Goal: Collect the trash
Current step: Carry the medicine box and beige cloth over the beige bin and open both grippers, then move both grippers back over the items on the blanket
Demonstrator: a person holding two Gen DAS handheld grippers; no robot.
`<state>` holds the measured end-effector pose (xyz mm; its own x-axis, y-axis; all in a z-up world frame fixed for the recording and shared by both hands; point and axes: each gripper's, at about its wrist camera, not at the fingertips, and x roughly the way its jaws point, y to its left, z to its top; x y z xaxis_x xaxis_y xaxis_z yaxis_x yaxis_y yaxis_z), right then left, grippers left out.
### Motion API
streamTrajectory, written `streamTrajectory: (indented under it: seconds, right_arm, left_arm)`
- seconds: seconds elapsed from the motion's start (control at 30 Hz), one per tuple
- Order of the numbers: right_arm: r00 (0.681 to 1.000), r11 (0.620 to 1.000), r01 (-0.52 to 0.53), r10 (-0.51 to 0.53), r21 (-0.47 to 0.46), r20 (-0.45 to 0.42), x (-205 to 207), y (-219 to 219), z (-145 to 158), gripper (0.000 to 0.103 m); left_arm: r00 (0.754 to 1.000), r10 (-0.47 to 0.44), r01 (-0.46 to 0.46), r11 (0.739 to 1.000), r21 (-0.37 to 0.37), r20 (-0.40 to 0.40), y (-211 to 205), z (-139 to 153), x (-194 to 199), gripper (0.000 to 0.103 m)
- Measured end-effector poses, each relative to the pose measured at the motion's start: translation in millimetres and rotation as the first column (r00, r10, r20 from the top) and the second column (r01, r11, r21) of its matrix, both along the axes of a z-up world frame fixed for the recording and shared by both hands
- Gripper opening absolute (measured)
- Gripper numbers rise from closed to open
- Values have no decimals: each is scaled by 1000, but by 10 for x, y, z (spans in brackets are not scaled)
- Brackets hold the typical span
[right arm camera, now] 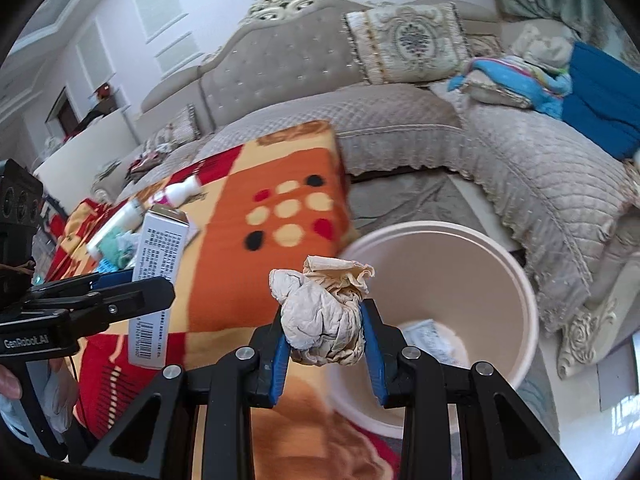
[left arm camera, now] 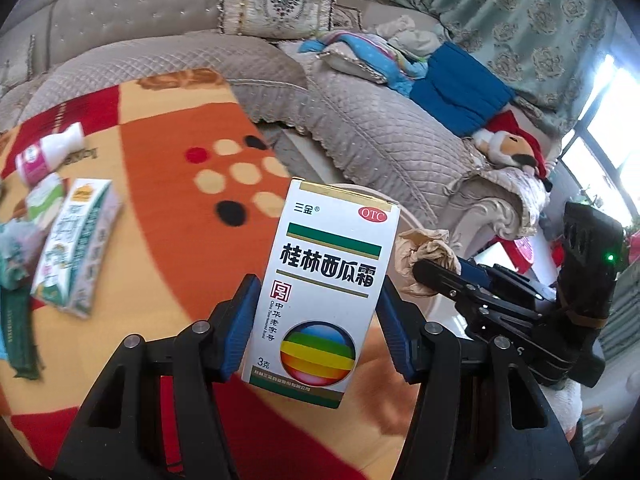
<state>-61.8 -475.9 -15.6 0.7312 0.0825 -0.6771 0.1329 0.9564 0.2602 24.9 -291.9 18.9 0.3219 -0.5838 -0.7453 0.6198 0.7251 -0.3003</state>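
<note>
My left gripper (left arm camera: 316,320) is shut on a white medicine box (left arm camera: 324,288) with a rainbow ball printed on it, held upright over the orange patterned table cover (left arm camera: 168,208). My right gripper (right arm camera: 326,344) is shut on a crumpled beige paper wad (right arm camera: 324,316), hanging at the near rim of a pale round bin (right arm camera: 516,280). In the left wrist view the wad (left arm camera: 420,256) and right gripper (left arm camera: 452,276) show to the right of the box. In the right wrist view the box (right arm camera: 160,276) and left gripper (right arm camera: 120,292) sit at the left.
On the table's left lie a white bottle with a pink label (left arm camera: 48,152), a green-and-white carton (left arm camera: 76,244) and other wrappers (left arm camera: 16,256). Some paper (right arm camera: 432,336) lies in the bin's bottom. A quilted beige sofa (left arm camera: 380,136) with cushions, cloths and a plush toy (left arm camera: 516,148) curves behind.
</note>
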Motion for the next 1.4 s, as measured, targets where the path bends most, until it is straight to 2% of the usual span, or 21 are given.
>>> streamTrajectory:
  seconds: [0.2,0.43,0.73,0.8,0.87,1.2,1.4]
  right_arm:
    - [997,998,64,-63,8,-46,-10,-272,-160,32]
    - [987,992,122,-118,30,-111,24,-505,-440,32]
    - [975,985,170,-166,12,-148,84,-666,-578,32]
    - [973,985,174,-170,11,-152,99,-679,-587,35]
    - [971,982,188,-184,8,-154,108,-703,-602,46]
    - [965,978,207,-199,26,-172,75,-732,-637,47]
    - [967,981,193,-186,23,-176,71,-663,-624,48]
  left_arm:
    - [999,-14,14,1000,-12,-30,-303,-68,40,57]
    - [995,-19,15,999,-48,-101,-563,-163,128,57]
    - [991,-33,24,997,-68,-130,-798,-249,170,57]
    - [990,-35,26,997,-70,-134,-813,-260,173,57]
    - [989,-34,23,997,-79,-143,-814,-269,188,57]
    - [985,-25,10,996,-87,-173,-739,-287,240,61]
    - [990,-24,16,998,-56,-136,-670,-271,197,61]
